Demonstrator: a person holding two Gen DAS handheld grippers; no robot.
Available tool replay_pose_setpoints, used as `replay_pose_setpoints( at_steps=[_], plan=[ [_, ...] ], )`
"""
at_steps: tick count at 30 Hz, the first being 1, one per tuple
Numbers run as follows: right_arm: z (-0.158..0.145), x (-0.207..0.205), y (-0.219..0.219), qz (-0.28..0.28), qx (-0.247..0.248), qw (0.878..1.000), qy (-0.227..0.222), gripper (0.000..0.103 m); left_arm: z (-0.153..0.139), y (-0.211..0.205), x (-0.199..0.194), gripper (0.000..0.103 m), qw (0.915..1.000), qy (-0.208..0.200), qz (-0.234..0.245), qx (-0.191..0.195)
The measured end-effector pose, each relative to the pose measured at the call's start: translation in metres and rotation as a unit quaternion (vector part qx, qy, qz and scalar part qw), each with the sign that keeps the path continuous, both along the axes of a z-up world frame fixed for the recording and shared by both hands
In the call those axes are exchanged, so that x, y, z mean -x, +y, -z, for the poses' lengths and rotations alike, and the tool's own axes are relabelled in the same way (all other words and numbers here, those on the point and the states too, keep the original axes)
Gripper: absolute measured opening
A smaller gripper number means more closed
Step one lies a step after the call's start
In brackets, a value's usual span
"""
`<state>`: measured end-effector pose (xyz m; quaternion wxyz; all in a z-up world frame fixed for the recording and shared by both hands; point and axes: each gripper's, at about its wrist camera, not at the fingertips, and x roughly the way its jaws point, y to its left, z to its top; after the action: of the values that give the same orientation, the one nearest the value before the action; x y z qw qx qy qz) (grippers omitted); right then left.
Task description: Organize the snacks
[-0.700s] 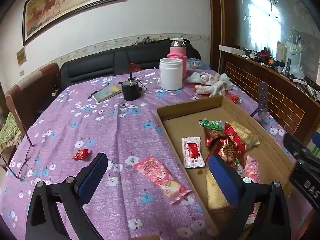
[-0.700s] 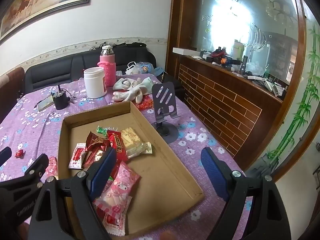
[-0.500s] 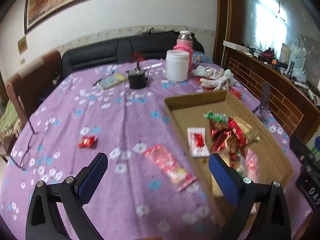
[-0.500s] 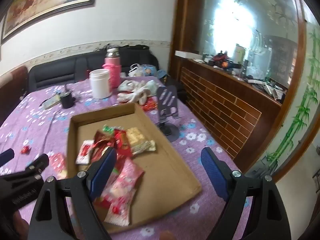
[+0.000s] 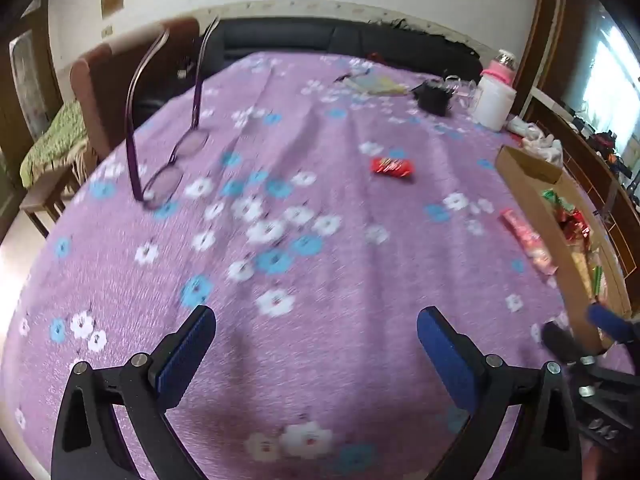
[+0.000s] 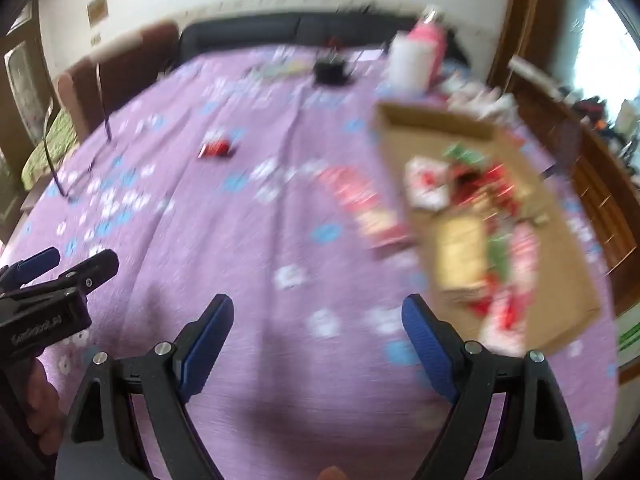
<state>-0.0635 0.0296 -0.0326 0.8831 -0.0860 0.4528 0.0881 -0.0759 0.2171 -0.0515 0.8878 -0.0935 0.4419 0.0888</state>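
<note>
Tablecloth [image 5: 320, 280] beneath spread left gripper [image 5: 316, 344].

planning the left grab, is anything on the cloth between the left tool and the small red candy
Nothing visible does. The left tool is open above bare purple tablecloth, and the red candy lies alone farther ahead. The glasses sit off to the left, the pink snack pack to the right by the cardboard tray.

left claw [image 5: 316, 344]: black frame, blue pads, silver screws | right claw [image 6: 318, 330]: same build, white lettering unreadable
</note>
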Motion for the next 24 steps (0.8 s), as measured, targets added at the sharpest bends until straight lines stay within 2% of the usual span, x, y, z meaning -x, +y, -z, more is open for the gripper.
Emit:
replay_pose_setpoints(
  at_steps=[4,6,8,12,16,24],
  plan=[
    [0.023,-0.011,0.008,0.053,0.006,0.998,0.03,0.085,0.007,0.0,-0.003,0.102,0.9997,0.009,0.017,0.012],
    [0.029,-0.013,0.005,0.071,-0.004,0.997,0.028,0.087,0.006,-0.008,-0.014,0.102,0.9995,0.012,0.03,0.002],
    [0.031,-0.017,0.002,0.089,-0.013,0.996,0.028,0.102,0.011,-0.016,-0.022,0.102,0.9988,0.017,0.045,-0.013],
    [0.033,-0.026,-0.003,0.112,-0.013,0.994,0.016,0.103,0.019,-0.015,-0.031,0.102,0.9979,0.034,0.055,-0.01],
    [0.034,-0.032,-0.003,0.12,-0.011,0.993,0.007,0.103,0.023,-0.02,-0.036,0.102,0.9973,0.036,0.051,-0.039],
    [0.037,-0.038,0.0,0.123,-0.012,0.992,-0.008,0.103,0.027,-0.017,-0.029,0.102,0.9976,0.035,0.047,-0.036]
  ],
)
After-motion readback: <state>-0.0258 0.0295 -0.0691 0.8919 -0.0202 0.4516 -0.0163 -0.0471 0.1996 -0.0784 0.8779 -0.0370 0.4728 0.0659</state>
